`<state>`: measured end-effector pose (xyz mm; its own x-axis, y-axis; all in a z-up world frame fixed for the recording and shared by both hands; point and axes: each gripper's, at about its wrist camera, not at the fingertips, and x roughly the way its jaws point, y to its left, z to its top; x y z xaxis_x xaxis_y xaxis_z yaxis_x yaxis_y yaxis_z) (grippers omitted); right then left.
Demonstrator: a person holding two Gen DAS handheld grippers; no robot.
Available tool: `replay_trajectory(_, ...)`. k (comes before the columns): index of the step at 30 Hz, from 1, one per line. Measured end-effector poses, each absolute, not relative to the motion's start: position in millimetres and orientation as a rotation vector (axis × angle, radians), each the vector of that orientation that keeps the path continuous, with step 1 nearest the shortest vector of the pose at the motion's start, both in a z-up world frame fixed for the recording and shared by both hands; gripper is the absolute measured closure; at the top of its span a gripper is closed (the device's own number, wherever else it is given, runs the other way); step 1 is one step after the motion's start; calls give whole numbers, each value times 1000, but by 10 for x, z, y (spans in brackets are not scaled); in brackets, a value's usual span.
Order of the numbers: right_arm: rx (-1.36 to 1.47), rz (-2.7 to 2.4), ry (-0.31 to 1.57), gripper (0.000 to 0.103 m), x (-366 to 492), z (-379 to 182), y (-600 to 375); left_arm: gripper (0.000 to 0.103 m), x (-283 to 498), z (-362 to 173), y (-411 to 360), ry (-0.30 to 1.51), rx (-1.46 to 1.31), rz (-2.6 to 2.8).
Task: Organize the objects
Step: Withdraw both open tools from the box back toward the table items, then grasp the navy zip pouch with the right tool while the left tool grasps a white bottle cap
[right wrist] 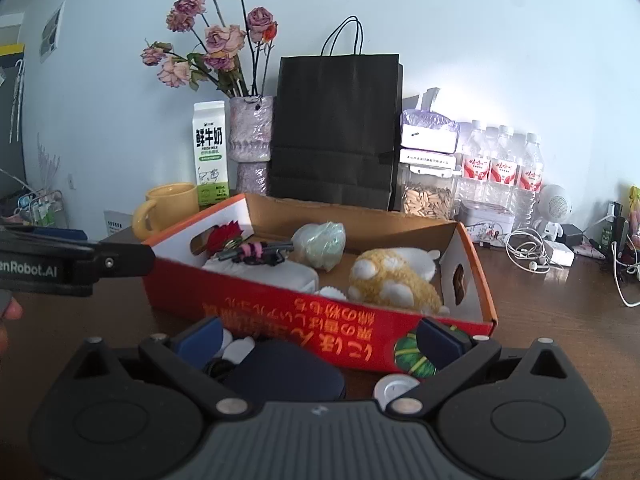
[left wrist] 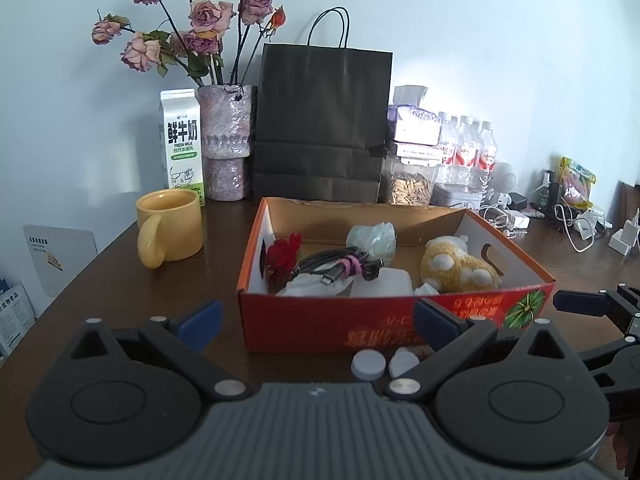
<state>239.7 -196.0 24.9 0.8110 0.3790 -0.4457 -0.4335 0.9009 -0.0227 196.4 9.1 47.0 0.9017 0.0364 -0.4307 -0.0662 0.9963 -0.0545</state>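
Note:
An open red-and-orange cardboard box (left wrist: 304, 324) (right wrist: 280, 304) stands on the dark wooden table. Inside lie a red flower (left wrist: 283, 255) (right wrist: 224, 236), a cable bundle with pink ties (left wrist: 332, 266) (right wrist: 256, 252), a pale green bag (left wrist: 372, 238) (right wrist: 320, 242), a yellow plush toy (left wrist: 456, 268) (right wrist: 388, 278) and a white case (left wrist: 382, 284). Two white round caps (left wrist: 366, 364) rest before the box. My left gripper (left wrist: 318, 320) is open in front of the box, holding nothing. My right gripper (right wrist: 320, 338) is open over a dark blue pouch (right wrist: 284, 368) and a white cap (right wrist: 394, 388).
Behind the box stand a yellow mug (left wrist: 170, 224), a milk carton (left wrist: 182, 140), a vase of dried roses (left wrist: 226, 140), a black paper bag (left wrist: 322, 120), a seed jar (left wrist: 410, 184) and water bottles (left wrist: 468, 152). Cables and chargers (left wrist: 576, 224) clutter the right side.

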Motion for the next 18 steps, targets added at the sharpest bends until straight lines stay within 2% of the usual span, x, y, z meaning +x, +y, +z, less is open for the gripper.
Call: replay_trajectory(18, -107, 432, 574, 0, 2051, 46, -1865, 0, 1510, 137, 322, 541, -85, 84)
